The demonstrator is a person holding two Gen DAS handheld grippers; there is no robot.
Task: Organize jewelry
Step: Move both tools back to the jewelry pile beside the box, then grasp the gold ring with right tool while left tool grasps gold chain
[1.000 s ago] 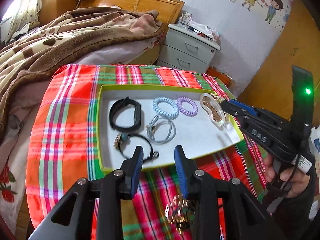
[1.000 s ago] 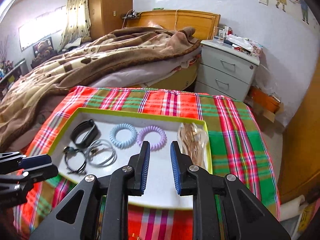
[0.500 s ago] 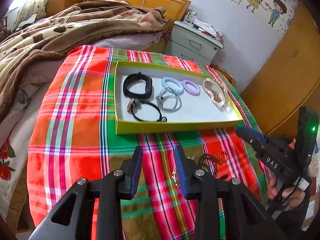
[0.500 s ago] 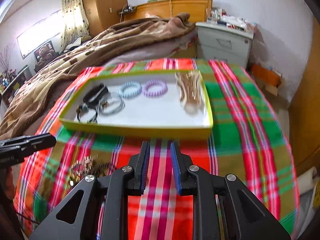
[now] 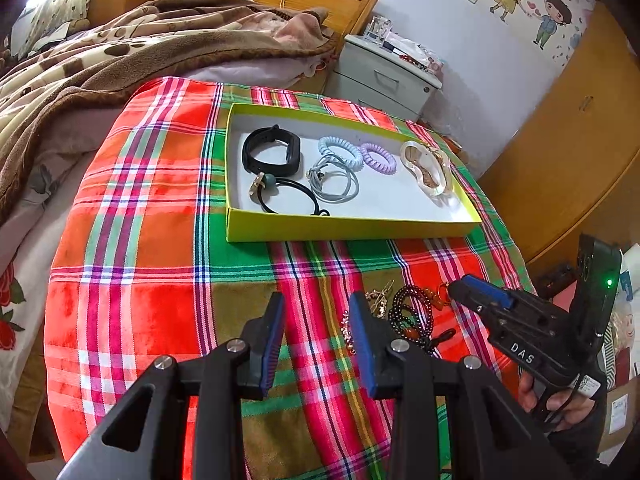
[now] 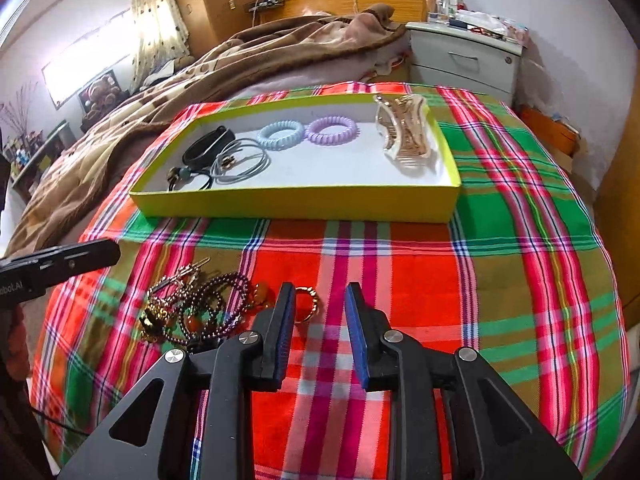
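A yellow-green tray (image 5: 344, 233) (image 6: 296, 202) on the plaid cloth holds a black band (image 5: 272, 152), a black cord tie (image 5: 286, 196), grey ties (image 5: 334, 180), a blue coil (image 5: 340, 148) (image 6: 280, 135), a purple coil (image 5: 378, 157) (image 6: 331, 128) and a clear hair claw (image 5: 426, 168) (image 6: 406, 136). A pile of loose jewelry with dark beads (image 5: 412, 314) (image 6: 212, 308) and a gold ring (image 6: 306, 304) lies in front of the tray. My left gripper (image 5: 318, 336) is open and empty, just left of the pile. My right gripper (image 6: 320, 320) is open and empty, just right of the ring.
A bed with a brown blanket (image 5: 120, 52) lies behind the table. A white nightstand (image 5: 384, 76) stands at the back right. A wooden wardrobe (image 5: 580, 128) is on the right. The cloth drops off at the table's edges.
Both grippers have pulled back from above the tray toward the table's near side. The loose jewelry pile has come into view. Both stay open and empty.
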